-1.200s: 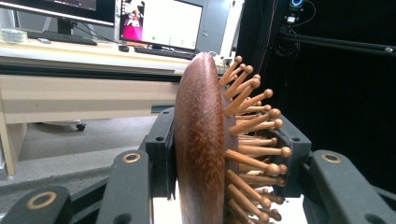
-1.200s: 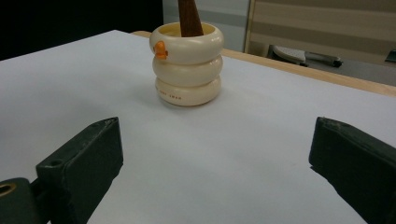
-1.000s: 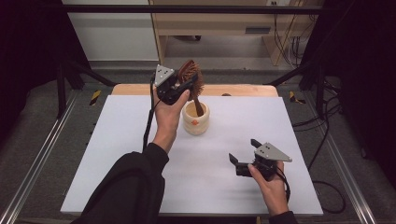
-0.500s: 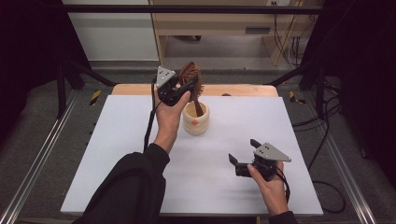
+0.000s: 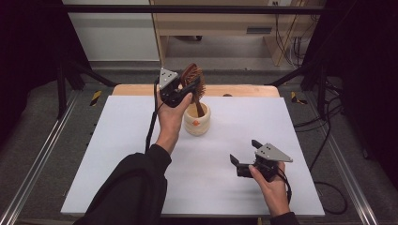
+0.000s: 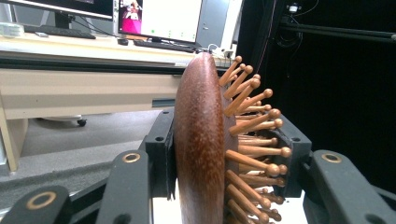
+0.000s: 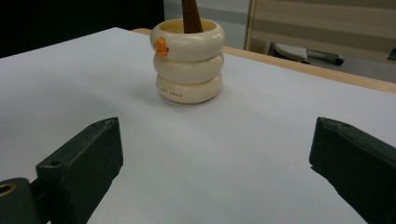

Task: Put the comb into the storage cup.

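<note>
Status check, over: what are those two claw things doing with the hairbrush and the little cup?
Left gripper shut on wooden hairbrush, handle down in cream cup. Right gripper open, empty, low over white table. Nothing in the way.

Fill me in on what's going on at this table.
A person works with a gripper in each hand. The left gripper is shut on the head of a wooden hairbrush, whose handle stands in a cream ringed cup on the white table. The right gripper rests open near the table's front right, its jaws pointing toward the cup and holding nothing.
</note>
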